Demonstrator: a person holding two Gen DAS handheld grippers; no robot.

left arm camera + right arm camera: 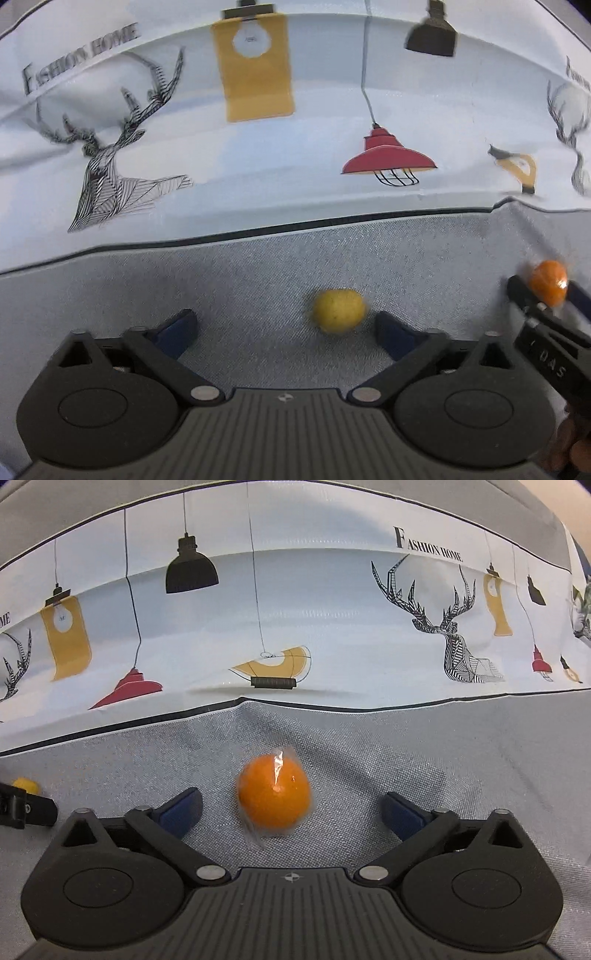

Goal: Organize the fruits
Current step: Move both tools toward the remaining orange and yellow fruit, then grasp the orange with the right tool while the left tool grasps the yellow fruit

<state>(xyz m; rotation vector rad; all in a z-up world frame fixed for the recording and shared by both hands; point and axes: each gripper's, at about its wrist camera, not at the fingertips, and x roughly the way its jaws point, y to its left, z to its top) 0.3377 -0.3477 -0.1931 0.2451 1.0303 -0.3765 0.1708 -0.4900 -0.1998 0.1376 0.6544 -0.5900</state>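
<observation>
A yellow lemon (338,310) lies on the grey cloth between the blue-padded fingers of my left gripper (284,326). It sits nearer the right pad, and neither pad touches it. An orange (273,797) wrapped in clear film lies between the fingers of my right gripper (291,805), with a gap on both sides. The left wrist view also catches the right gripper (548,295) at its right edge, straddling the orange (548,282). In the right wrist view the lemon (26,785) peeks out at the far left behind a black part of the left gripper.
A grey woven tablecloth (240,288) covers the surface. Beyond a dark line it turns into a white band (314,627) printed with lamps, deer heads and lettering, with creases across it. A person's fingers (569,450) show at the lower right.
</observation>
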